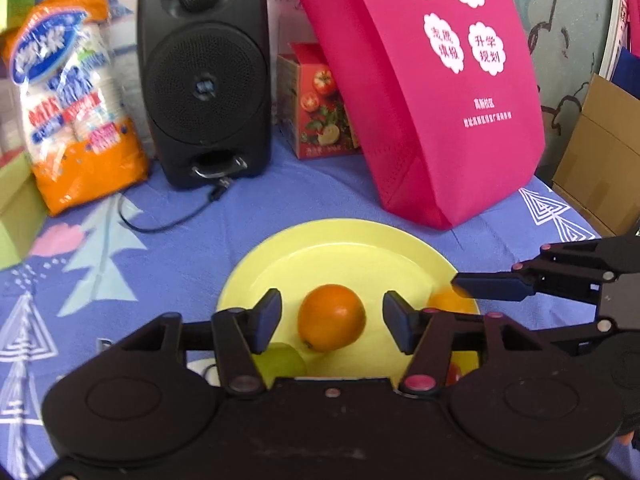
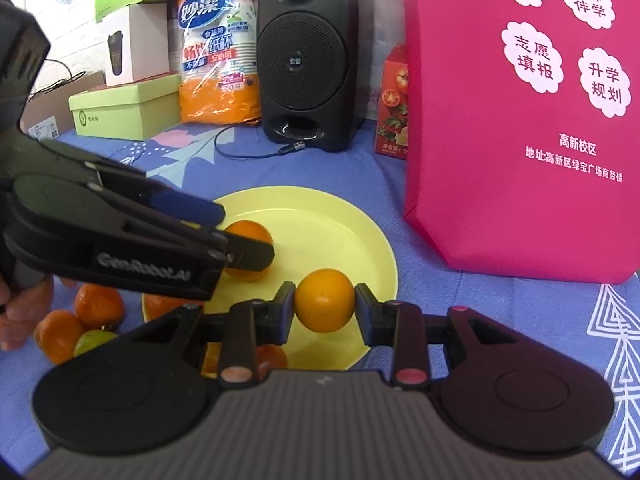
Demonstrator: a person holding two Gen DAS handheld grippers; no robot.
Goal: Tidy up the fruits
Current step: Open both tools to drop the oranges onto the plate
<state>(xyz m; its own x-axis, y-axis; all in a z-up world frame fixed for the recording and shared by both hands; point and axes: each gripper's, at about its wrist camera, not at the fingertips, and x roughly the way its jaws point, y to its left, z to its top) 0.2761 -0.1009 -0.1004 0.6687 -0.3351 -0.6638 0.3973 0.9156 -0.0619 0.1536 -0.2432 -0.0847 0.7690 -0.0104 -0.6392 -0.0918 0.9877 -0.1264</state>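
**Two oranges at the plate, more fruit waiting beside it**

At the centre of both views sits the yellow plate (image 1: 360,248) on the blue patterned cloth (image 1: 168,248). The left gripper (image 1: 332,318) has its jaws spread wide on either side of an orange (image 1: 331,317) resting on the plate, with clear gaps between pads and fruit, so this piece looks delivered and let go. In the right wrist view, the right gripper (image 2: 325,307) is clamped on a second orange (image 2: 325,306), pads touching both sides, held over the plate's near rim and not yet set down.

Lower left of the right wrist view, several fruits lie on the cloth just beside the plate: a cluster of tangerines (image 2: 98,306) and one green fruit (image 2: 94,340). More orange fruit shows partly hidden under the gripper bodies near the plate's edge.

By my reading, the job is underway but well short of done: one orange placed, one about to be, and the loose pile left to gather.
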